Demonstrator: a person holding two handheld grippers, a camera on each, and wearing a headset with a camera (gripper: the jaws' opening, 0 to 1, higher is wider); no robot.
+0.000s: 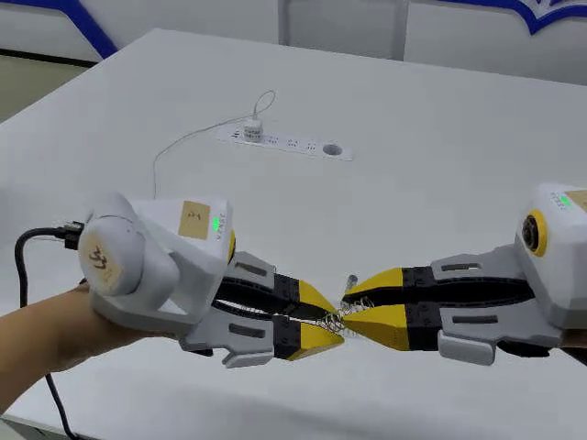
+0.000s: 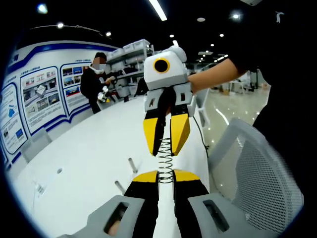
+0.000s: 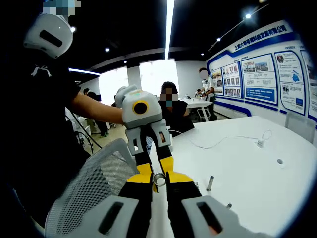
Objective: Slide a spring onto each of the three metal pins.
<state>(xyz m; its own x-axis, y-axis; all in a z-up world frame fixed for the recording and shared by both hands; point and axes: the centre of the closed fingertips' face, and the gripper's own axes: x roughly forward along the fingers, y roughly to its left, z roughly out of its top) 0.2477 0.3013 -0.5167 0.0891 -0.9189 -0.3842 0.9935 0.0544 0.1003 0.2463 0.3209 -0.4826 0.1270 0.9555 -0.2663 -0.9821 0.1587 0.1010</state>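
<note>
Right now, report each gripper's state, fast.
Left gripper: closed on one end of the spring.
Right gripper: closed on the spring's other end.

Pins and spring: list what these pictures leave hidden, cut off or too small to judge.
Head view: the right gripper covers the base of a pin.
Head view: the spring is too small to count coils; the left gripper and right gripper cover its ends.
Right gripper view: the spring faces end-on, hiding its length.
Left gripper view: two pins show; whether the jaws hide a third cannot be told.
</note>
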